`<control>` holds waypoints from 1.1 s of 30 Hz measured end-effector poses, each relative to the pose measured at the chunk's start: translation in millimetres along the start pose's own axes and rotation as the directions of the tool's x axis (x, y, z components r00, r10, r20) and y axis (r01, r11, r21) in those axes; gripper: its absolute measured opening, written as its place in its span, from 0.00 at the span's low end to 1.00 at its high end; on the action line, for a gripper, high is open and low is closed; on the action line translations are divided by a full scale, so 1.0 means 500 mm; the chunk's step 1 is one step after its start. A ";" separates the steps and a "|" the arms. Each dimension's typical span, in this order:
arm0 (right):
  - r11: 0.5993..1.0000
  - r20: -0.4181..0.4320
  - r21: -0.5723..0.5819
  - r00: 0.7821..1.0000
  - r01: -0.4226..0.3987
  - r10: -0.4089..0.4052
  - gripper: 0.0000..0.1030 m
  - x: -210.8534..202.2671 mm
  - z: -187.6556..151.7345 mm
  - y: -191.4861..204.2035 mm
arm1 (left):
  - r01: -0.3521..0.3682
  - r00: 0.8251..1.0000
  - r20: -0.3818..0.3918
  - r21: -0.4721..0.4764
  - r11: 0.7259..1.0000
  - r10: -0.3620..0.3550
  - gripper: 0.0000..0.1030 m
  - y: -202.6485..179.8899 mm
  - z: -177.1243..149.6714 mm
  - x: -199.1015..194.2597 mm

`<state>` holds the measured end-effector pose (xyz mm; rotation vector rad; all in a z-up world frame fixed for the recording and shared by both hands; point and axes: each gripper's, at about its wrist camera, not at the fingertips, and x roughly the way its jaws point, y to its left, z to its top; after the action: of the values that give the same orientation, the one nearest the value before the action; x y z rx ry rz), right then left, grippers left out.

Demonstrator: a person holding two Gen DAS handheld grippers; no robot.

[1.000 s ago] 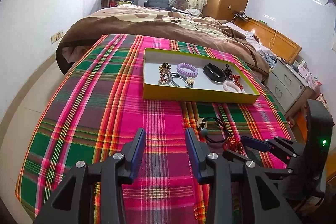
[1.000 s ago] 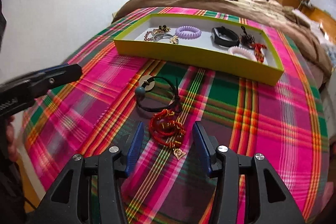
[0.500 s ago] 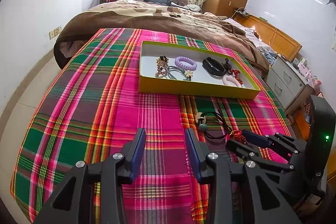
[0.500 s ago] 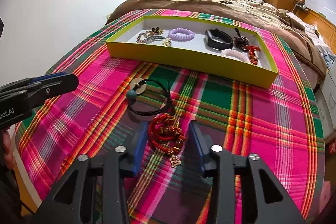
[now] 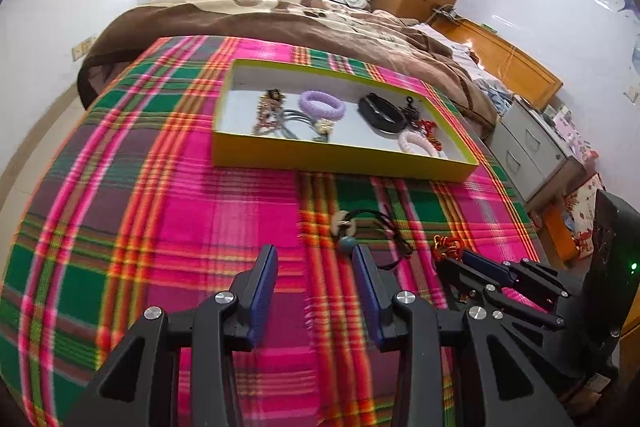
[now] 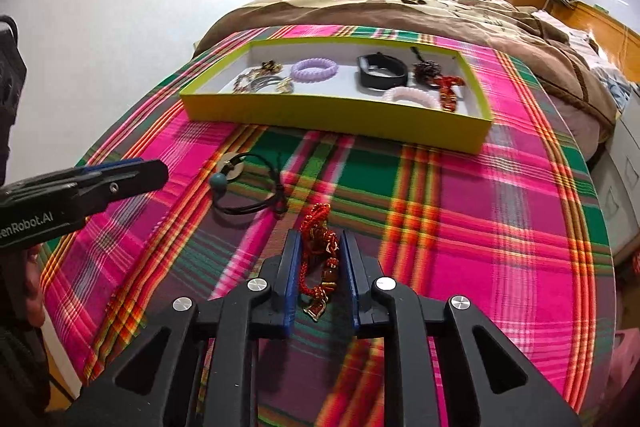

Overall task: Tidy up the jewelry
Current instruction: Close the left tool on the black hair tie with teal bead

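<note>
A red beaded bracelet (image 6: 316, 239) with a small gold charm lies on the plaid cloth between the blue pads of my right gripper (image 6: 320, 261). Its jaws are closing and the pads squeeze the bracelet from both sides. The left wrist view shows this bracelet (image 5: 448, 247) at the tip of the right gripper (image 5: 466, 263). My left gripper (image 5: 314, 279) is open above the cloth with nothing in it. A black cord necklace (image 5: 376, 227) with a teal bead lies just beyond its right finger. The yellow box (image 6: 332, 115) behind holds several pieces, among them a purple coil band (image 6: 314, 69).
The plaid cloth (image 5: 180, 227) covers the table and drops off at the left and near edges. A brown blanket (image 5: 280, 15) on a bed lies beyond the box. Grey drawers (image 5: 528, 151) stand to the right. A person's hand (image 6: 28, 287) shows at the left edge.
The right gripper's jaws have narrowed from wide apart onto the red bracelet. Both grippers have shifted a little, so the box now sits slightly further away in both views. The left jaws stay at the same width.
</note>
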<state>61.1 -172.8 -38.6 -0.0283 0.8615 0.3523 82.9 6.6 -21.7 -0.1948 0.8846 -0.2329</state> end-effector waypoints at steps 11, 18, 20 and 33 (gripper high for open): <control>0.999 0.023 0.047 0.999 0.023 -0.024 0.19 -0.019 0.008 -0.048 | -0.033 0.999 -0.035 0.053 0.998 0.035 0.38 -0.048 0.023 0.067; 0.998 0.027 0.053 0.999 0.014 -0.016 0.19 -0.022 0.012 -0.059 | -0.096 0.994 -0.045 0.106 0.990 0.101 0.38 -0.065 0.024 0.092; 0.998 0.028 0.055 1.000 0.010 -0.012 0.19 -0.023 0.012 -0.060 | -0.122 0.991 -0.040 0.133 0.984 0.128 0.38 -0.071 0.022 0.097; 0.999 0.023 0.046 1.000 0.010 -0.011 0.19 -0.020 0.014 -0.061 | -0.168 0.984 -0.029 0.144 0.975 0.174 0.24 -0.072 0.020 0.094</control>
<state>69.8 -203.3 -30.0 0.0136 0.8457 0.3226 115.0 -40.3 -41.0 0.0181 0.9170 -0.1389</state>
